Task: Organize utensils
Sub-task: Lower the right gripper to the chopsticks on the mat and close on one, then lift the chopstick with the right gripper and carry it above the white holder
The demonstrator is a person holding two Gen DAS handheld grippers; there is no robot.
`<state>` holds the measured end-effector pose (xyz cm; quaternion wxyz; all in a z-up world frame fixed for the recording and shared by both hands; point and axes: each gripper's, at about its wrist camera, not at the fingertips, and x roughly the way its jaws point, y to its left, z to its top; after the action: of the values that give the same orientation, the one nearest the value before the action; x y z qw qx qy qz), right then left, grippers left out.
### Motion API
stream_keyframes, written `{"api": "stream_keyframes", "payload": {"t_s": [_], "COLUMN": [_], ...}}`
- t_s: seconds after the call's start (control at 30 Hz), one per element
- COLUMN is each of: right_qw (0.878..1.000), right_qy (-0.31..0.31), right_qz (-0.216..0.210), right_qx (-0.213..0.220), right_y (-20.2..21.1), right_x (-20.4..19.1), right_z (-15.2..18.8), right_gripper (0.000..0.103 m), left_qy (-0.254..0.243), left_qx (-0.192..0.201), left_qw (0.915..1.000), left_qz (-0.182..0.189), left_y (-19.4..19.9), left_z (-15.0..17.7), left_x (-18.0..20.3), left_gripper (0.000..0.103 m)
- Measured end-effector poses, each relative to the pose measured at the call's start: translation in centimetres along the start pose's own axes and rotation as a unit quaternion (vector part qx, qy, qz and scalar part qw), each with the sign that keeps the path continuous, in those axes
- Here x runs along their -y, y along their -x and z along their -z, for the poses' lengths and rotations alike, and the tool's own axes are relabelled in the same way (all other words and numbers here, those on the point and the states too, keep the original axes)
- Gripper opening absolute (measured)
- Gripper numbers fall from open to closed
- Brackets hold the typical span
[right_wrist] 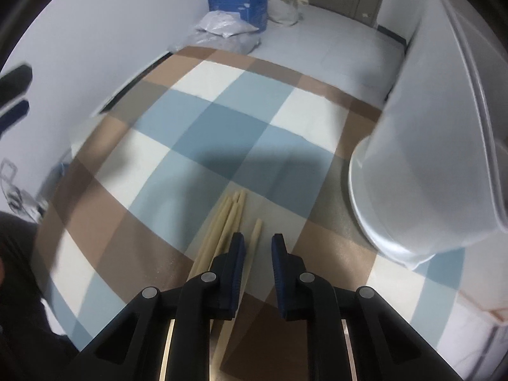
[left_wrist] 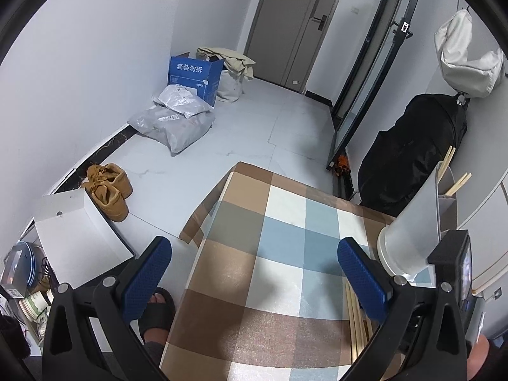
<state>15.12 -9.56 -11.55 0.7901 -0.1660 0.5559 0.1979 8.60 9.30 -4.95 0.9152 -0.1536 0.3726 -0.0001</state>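
Several pale wooden chopsticks (right_wrist: 222, 222) lie on the checked tablecloth (right_wrist: 197, 120), and they also show in the left wrist view (left_wrist: 357, 324). One single chopstick (right_wrist: 256, 233) lies between the blue pads of my right gripper (right_wrist: 258, 246), which hangs just over the cloth with its jaws narrowly apart and not pressing the stick. A frosted white holder (right_wrist: 425, 171) stands at the right; in the left wrist view the holder (left_wrist: 409, 241) has chopsticks (left_wrist: 451, 177) sticking out of it. My left gripper (left_wrist: 254, 254) is wide open and empty above the table's left edge.
The table (left_wrist: 254, 301) ends at its left and far edges over a pale tiled floor. On the floor are brown shoes (left_wrist: 109, 190), a white box lid (left_wrist: 76, 225), grey bags (left_wrist: 177, 117) and a blue carton (left_wrist: 195, 74). A black bag (left_wrist: 412, 149) leans at the right wall.
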Motion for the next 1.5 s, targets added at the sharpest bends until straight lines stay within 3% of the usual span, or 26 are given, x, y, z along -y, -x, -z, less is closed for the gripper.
{"api": "stream_keyframes", "payload": {"t_s": [0.13,0.27,0.37,0.6,0.73,0.9,1.1,1.2,1.5], "right_qw": [1.0,1.0,0.998,0.988,0.966,0.92,0.884,0.875,0.867], "right_qy": [-0.006,-0.027,-0.054,-0.116,-0.195,-0.312,-0.382,-0.395,-0.393], "right_qz": [0.002,-0.008,-0.026,-0.059,-0.097,-0.148,-0.177,-0.184,-0.181], "right_qx": [-0.006,0.002,0.011,0.083,0.136,0.185,0.203,0.213,0.246], "right_y": [-0.2,-0.3,0.3,4.9,8.0,9.2,8.6,8.6,9.4], "right_x": [0.1,0.4,0.9,2.7,5.5,9.9,13.1,14.0,15.1], "right_z": [-0.4,-0.7,-0.1,2.5,4.9,7.8,11.7,12.9,13.8], "right_gripper": [0.016,0.005,0.004,0.003,0.003,0.003,0.003,0.003,0.003], "left_qy": [-0.001,-0.006,-0.01,-0.048,-0.08,-0.13,-0.147,-0.159,-0.165], "left_qx": [0.003,0.002,-0.004,-0.058,-0.106,-0.148,-0.192,-0.202,-0.206], "left_qw": [1.0,1.0,0.9999,0.9972,0.9911,0.9801,0.97,0.9664,0.9642], "left_qz": [-0.002,-0.008,-0.01,-0.004,0.013,0.023,0.023,0.006,-0.025], "left_y": [0.1,0.1,-0.1,-1.9,-3.0,-3.7,-4.4,-4.8,-5.3], "left_z": [0.1,0.1,0.2,1.8,3.2,5.2,6.8,7.5,7.9], "left_x": [-0.1,-0.1,0.0,1.8,3.4,5.7,6.9,7.3,8.0], "left_gripper": [0.102,0.102,0.102,0.102,0.102,0.102,0.102,0.102,0.102]}}
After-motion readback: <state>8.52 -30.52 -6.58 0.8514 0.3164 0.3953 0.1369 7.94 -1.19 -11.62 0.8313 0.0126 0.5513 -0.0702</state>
